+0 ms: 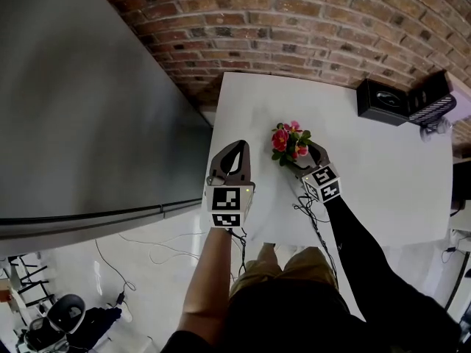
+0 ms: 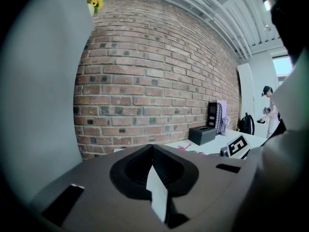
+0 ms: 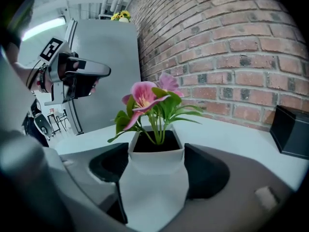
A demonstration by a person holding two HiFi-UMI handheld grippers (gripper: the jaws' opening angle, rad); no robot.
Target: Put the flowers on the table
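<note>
The flowers (image 3: 150,96) are pink blooms with green leaves in a small white pot (image 3: 154,182). My right gripper (image 3: 155,154) is shut on the pot, one jaw on each side. In the head view the flowers (image 1: 289,142) stand over the middle of the white table (image 1: 383,175), at the tip of the right gripper (image 1: 300,157). I cannot tell whether the pot touches the table. My left gripper (image 1: 238,147) hovers over the table's left edge, jaws shut with nothing between them, as in its own view (image 2: 152,147). In the right gripper view the left gripper (image 3: 86,79) hangs to the left of the flowers.
A brick wall (image 1: 294,20) runs behind the table. A tall grey cabinet (image 1: 81,101) stands at the table's left, with yellow flowers (image 2: 93,1) on top. A black box (image 1: 383,101) sits at the table's far right. Cables (image 1: 313,212) trail over the near edge. A person (image 2: 268,111) stands far off.
</note>
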